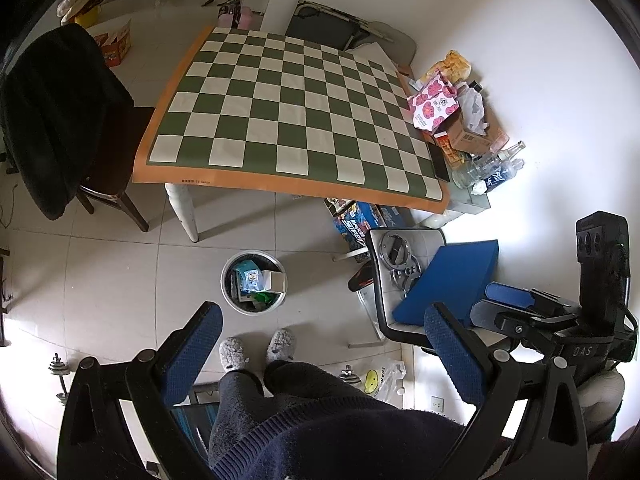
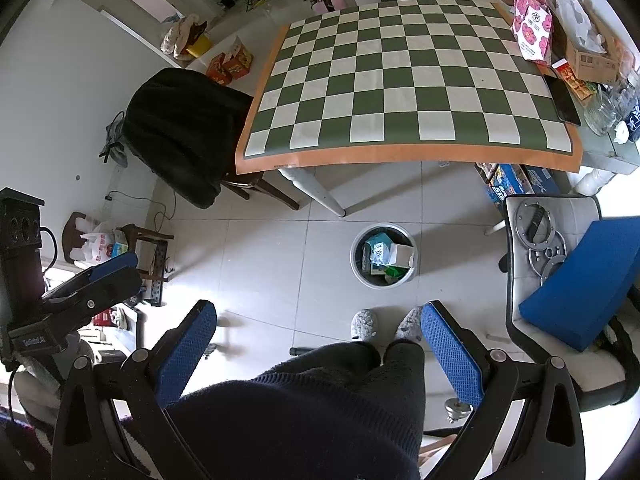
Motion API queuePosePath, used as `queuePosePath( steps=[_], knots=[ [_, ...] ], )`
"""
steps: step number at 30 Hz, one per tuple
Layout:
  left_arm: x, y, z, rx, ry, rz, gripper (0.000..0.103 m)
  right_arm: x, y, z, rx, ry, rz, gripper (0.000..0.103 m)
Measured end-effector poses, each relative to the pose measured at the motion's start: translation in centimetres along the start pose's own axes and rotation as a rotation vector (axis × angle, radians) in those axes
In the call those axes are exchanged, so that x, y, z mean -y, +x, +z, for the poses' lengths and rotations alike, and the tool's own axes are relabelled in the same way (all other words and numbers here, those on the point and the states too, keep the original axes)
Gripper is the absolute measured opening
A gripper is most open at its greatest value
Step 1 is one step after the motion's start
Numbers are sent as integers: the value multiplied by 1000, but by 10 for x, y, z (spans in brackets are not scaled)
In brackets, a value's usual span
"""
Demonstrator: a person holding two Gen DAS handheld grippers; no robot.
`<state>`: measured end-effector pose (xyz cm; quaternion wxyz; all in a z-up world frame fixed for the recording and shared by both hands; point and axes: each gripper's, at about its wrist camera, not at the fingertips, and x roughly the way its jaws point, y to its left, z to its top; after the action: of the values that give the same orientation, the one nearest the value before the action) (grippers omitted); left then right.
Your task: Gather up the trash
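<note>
Both grippers held high above the floor, looking down past the person's legs and grey slippers. Left gripper: blue-padded fingers spread wide, released, nothing between them. Right gripper: fingers likewise spread apart and bare. Each gripper also appears at the edge of the other's view, the right one at the right side of the left wrist view, the left one at the left side of the right wrist view.

Bin, round and pale, stands on the tiled floor just in front of the slippers and near the white leg of the worktop. Trash lies inside the bin: a teal packet, a white open carton and green scraps.

Worktop covered by a green-and-cream checkered cloth with an orange border; its checkered area carries nothing. Along its right edge sit a pink flowered box, a cardboard box, a black tablet and clear bottles.

Dark chair draped with a black garment at the worktop's left side. A second chair to the right holds a blue pad and metal rings.
</note>
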<state>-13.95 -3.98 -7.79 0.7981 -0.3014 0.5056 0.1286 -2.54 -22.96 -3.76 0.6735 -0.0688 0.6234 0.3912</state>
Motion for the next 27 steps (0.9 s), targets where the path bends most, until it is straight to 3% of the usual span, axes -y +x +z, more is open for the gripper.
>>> queuePosePath(
  steps=[27],
  knots=[
    [-2,-3,-1,-4,8,-5,103,-11,-5,0,-24,-16,10,103]
  ],
)
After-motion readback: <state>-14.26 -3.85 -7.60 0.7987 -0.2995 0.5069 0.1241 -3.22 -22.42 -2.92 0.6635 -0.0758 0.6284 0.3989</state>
